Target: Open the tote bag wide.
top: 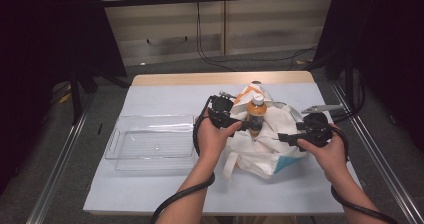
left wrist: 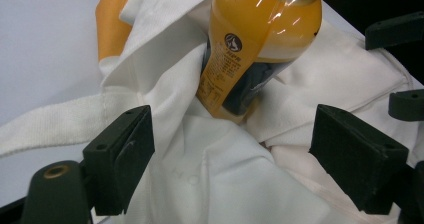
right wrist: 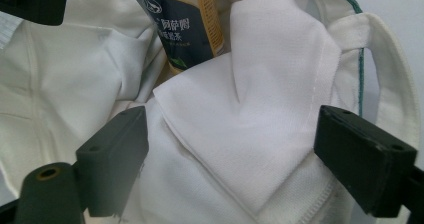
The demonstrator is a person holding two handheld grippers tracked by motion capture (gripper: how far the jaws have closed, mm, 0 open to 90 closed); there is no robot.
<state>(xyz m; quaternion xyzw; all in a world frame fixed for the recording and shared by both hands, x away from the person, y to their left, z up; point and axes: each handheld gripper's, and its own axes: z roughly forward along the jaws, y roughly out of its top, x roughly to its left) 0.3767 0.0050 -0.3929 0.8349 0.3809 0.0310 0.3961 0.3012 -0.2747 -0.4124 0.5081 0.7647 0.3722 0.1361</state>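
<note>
Centrally on the table (top: 150, 184), which is covered by a pale sheet, a white cloth bag (top: 260, 149) is seen lying crumpled, with an orange drink bottle (top: 256, 115) standing up out of its mouth. The left gripper (top: 239, 125) is held at the bag's left edge, just beside the bottle, and the right gripper (top: 286, 138) is held at the bag's right side, a little nearer the person. The bottle is thus placed between the two grippers, closer to the left one.

In the left gripper view, the left gripper (left wrist: 232, 149) is shown with its jaws spread wide; white fabric of the bag (left wrist: 210, 184) lies between them but is not pinched, and the bottle (left wrist: 255, 49) rises tilted just beyond the jaws, its lower part sunk in the cloth. A strap (left wrist: 55, 119) of the bag is seen running off to the left over the table.

In the right gripper view, the right gripper (right wrist: 232, 159) is likewise shown spread, with a folded flap of the bag (right wrist: 250, 119) lying loose between the jaws, and the labelled bottle (right wrist: 187, 24) beyond them at the top.

A clear plastic tray (top: 150, 156) is set well apart, to the left of the bag.
</note>
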